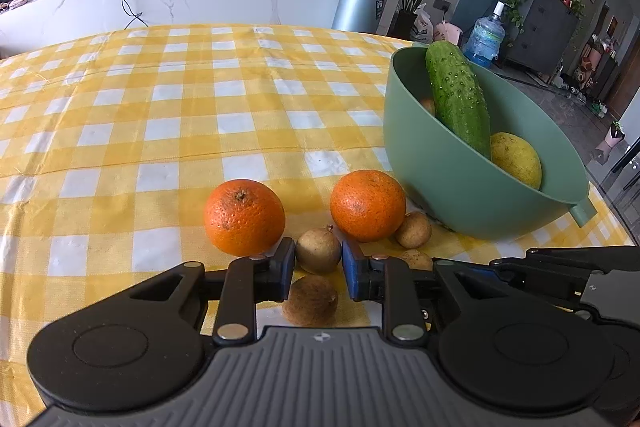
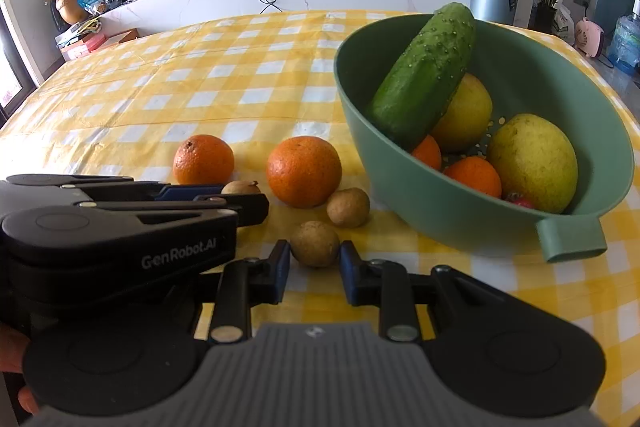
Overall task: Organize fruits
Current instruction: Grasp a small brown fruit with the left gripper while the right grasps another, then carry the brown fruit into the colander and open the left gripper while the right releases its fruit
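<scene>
Pinching a small brown fruit (image 1: 318,251) between its blue pads, my left gripper (image 1: 318,259) sat low over the yellow checked tablecloth (image 1: 160,115), while my right gripper (image 2: 315,259) clamped another brown fruit (image 2: 315,243) the same way. Beyond them lay two oranges (image 1: 244,217) (image 1: 368,205) and more brown fruits (image 1: 414,230) (image 1: 310,301), beside the green bowl (image 2: 460,211) holding a cucumber (image 2: 424,75), yellow fruits (image 2: 534,163) and oranges (image 2: 474,175).

Bright daylight fills both sharp views; shadows on the tablecloth (image 1: 160,99) are soft, and fisheye distortion bends the edges.
</scene>
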Demonstrator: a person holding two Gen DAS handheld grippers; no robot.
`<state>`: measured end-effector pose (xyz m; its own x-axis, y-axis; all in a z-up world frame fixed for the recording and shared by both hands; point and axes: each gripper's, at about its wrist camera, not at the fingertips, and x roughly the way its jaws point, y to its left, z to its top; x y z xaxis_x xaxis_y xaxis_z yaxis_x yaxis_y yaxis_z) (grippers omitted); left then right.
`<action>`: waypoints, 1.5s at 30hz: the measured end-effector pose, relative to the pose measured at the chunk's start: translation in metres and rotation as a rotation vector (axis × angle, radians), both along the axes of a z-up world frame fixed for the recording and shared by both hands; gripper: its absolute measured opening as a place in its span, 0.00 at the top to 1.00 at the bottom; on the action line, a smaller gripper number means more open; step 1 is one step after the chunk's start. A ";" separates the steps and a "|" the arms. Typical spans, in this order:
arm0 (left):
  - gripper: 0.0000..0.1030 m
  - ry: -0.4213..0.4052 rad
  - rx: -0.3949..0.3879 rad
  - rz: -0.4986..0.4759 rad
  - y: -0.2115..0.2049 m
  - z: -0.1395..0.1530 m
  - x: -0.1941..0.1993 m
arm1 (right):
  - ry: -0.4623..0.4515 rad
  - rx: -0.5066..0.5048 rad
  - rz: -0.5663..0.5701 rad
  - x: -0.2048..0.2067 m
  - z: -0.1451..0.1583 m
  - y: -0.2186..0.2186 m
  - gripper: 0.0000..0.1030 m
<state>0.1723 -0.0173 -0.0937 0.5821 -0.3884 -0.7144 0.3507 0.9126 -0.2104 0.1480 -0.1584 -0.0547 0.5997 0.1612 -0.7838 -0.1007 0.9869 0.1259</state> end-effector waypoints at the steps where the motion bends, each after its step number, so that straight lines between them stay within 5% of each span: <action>1: 0.73 -0.008 -0.002 -0.001 0.000 0.001 -0.001 | -0.002 0.000 -0.001 -0.001 0.000 0.000 0.77; 25: 0.73 -0.094 0.082 0.005 -0.012 0.062 -0.050 | -0.232 -0.004 0.017 -0.061 0.050 -0.013 0.77; 38: 0.73 -0.164 0.135 -0.022 -0.043 0.087 -0.070 | -0.394 -0.005 -0.096 -0.091 0.091 -0.053 0.77; 45: 0.73 -0.148 0.085 -0.070 -0.063 0.094 -0.057 | -0.393 0.003 -0.156 -0.079 0.095 -0.090 0.77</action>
